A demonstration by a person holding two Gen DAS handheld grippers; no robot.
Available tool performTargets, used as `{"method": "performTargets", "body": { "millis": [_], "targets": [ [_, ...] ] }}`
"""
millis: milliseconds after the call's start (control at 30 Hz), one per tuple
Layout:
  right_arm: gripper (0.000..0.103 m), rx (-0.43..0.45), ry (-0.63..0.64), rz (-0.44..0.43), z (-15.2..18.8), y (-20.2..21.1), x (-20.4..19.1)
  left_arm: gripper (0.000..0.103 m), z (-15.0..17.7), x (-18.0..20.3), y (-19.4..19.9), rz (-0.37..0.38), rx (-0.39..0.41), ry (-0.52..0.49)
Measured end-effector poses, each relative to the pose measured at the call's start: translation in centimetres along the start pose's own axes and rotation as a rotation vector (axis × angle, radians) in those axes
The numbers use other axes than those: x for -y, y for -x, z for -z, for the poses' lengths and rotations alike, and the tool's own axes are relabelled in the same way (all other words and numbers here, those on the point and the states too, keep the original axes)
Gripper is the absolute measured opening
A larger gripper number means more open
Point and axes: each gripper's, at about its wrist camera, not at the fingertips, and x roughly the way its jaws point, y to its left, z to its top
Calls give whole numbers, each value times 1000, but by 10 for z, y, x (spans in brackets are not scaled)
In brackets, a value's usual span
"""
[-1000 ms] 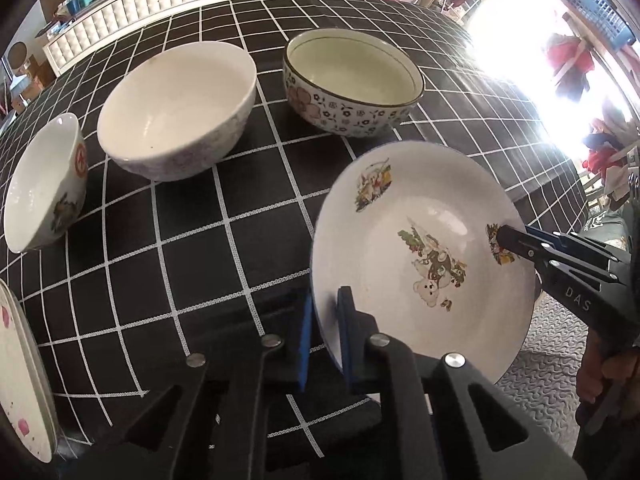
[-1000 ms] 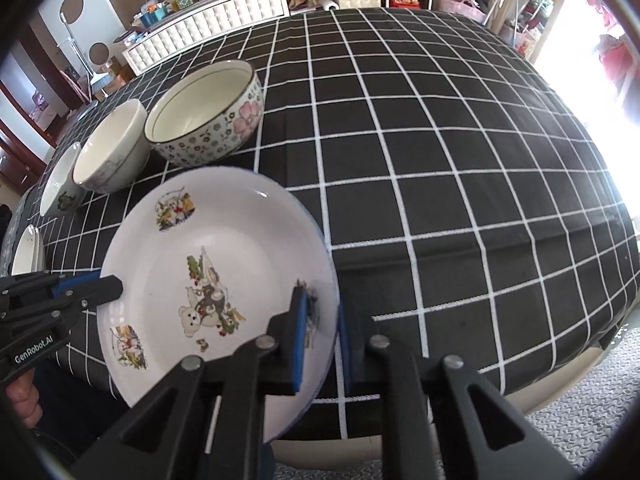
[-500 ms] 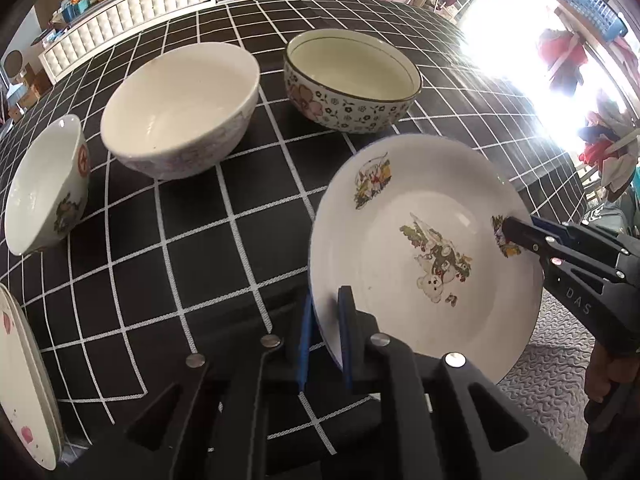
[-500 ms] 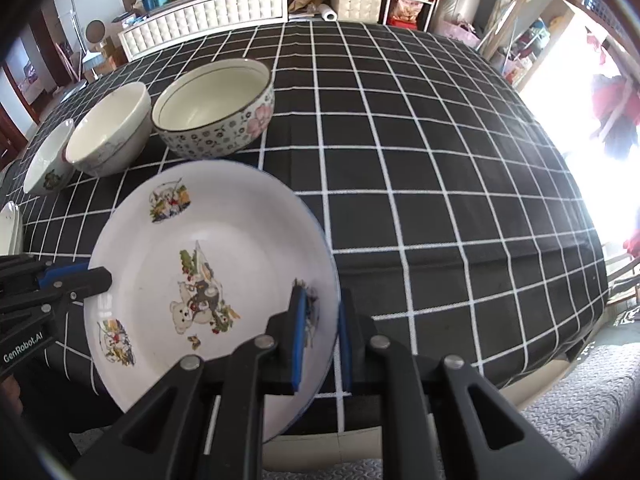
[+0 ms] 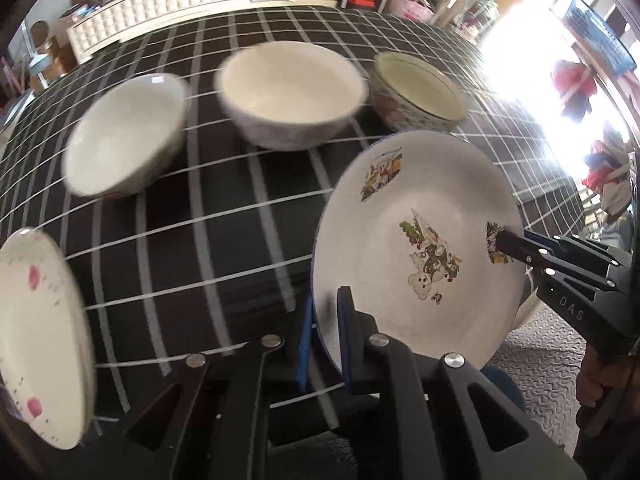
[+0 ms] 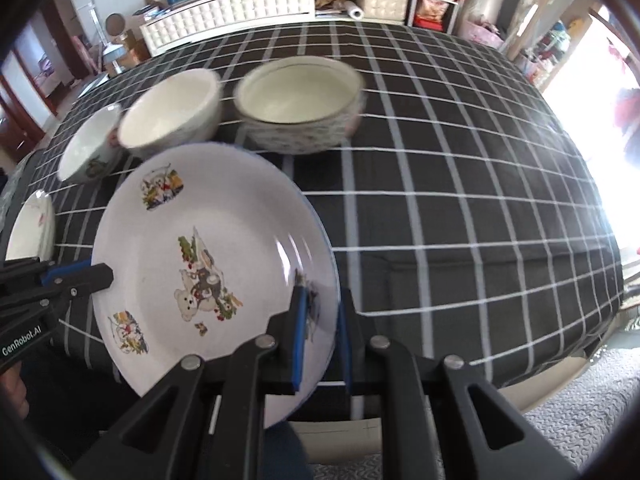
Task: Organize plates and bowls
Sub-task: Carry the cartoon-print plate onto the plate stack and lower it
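Note:
A white cartoon-print plate [image 5: 416,248] [image 6: 208,264] is held in the air over the table's near edge, tilted. My left gripper [image 5: 326,340] is shut on its left rim and my right gripper [image 6: 320,332] is shut on its right rim. The right gripper shows in the left wrist view [image 5: 504,246], the left one in the right wrist view [image 6: 96,276]. Three bowls stand in a row behind: a small white one [image 5: 124,144] [image 6: 92,148], a plain white one [image 5: 292,92] [image 6: 172,114], and a flower-patterned one [image 5: 420,92] [image 6: 300,104].
A white plate with pink marks [image 5: 40,328] [image 6: 34,224] lies at the table's left near edge. The black checked tablecloth [image 6: 460,200] stretches to the right. White cabinets [image 6: 228,12] stand behind the table. Grey textured floor [image 5: 540,368] lies below the edge.
Both grippers have carried the plate leftward and up; the bowls have shifted right in view and the pink-marked plate shows more fully. The background is motion-blurred.

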Motion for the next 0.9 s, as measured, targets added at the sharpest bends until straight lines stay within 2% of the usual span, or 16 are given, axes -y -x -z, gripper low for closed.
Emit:
{"method": "performTargets", "body": {
  "millis": [567, 900],
  "targets": [
    [18, 23, 104, -155, -30, 4, -115, 10, 35, -123, 71, -111, 65, 145],
    [18, 0, 173, -221, -47, 6, -182, 10, 55, -177, 106, -152, 105, 242]
  ]
}}
